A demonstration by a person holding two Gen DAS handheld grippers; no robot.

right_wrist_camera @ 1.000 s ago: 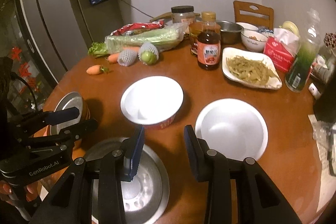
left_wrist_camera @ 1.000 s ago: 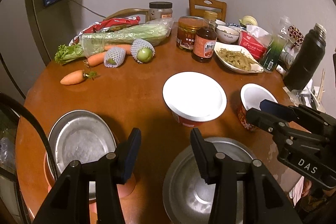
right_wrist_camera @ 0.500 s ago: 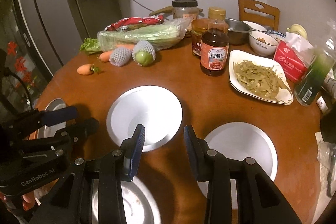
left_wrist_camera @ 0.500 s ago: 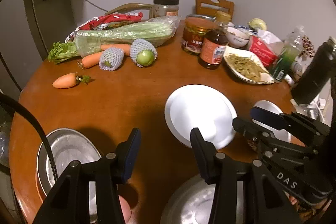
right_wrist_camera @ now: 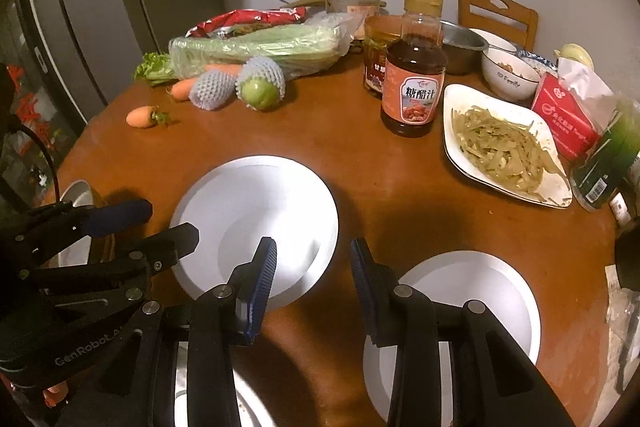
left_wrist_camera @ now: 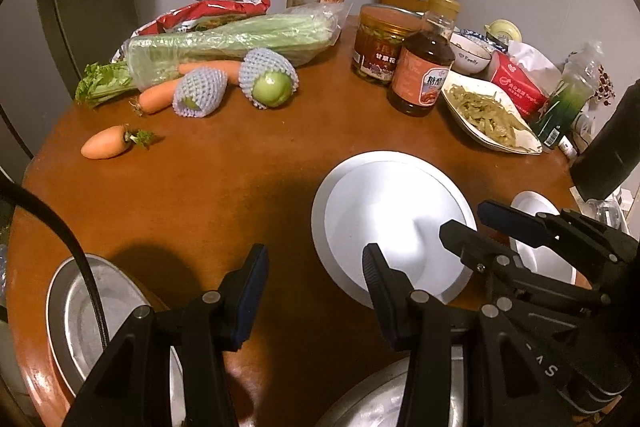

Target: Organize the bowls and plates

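Two white bowls stand on the round wooden table: a larger one (left_wrist_camera: 392,223) (right_wrist_camera: 256,223) in the middle and a second (right_wrist_camera: 472,303) (left_wrist_camera: 536,247) to its right. A steel plate on an orange bowl (left_wrist_camera: 92,323) sits at the front left; its edge shows in the right wrist view (right_wrist_camera: 76,223). A steel bowl (left_wrist_camera: 400,399) (right_wrist_camera: 212,391) lies at the near edge below both grippers. My left gripper (left_wrist_camera: 314,291) (right_wrist_camera: 160,227) is open and empty over the table, left of the larger white bowl. My right gripper (right_wrist_camera: 312,283) (left_wrist_camera: 476,223) is open and empty between the white bowls.
At the back are bagged celery (left_wrist_camera: 236,39), carrots (left_wrist_camera: 106,147), netted fruit (left_wrist_camera: 270,79), a sauce bottle (right_wrist_camera: 414,83), jars (left_wrist_camera: 378,47), a dish of green beans (right_wrist_camera: 504,147), a steel bowl (right_wrist_camera: 460,47), a small bowl (right_wrist_camera: 508,75), a tissue pack (right_wrist_camera: 568,115). A black flask (left_wrist_camera: 612,147) stands at right.
Both grippers have moved forward and lower over the table. The bowls and plates have slid toward the bottom of each view. Both stay open and empty.
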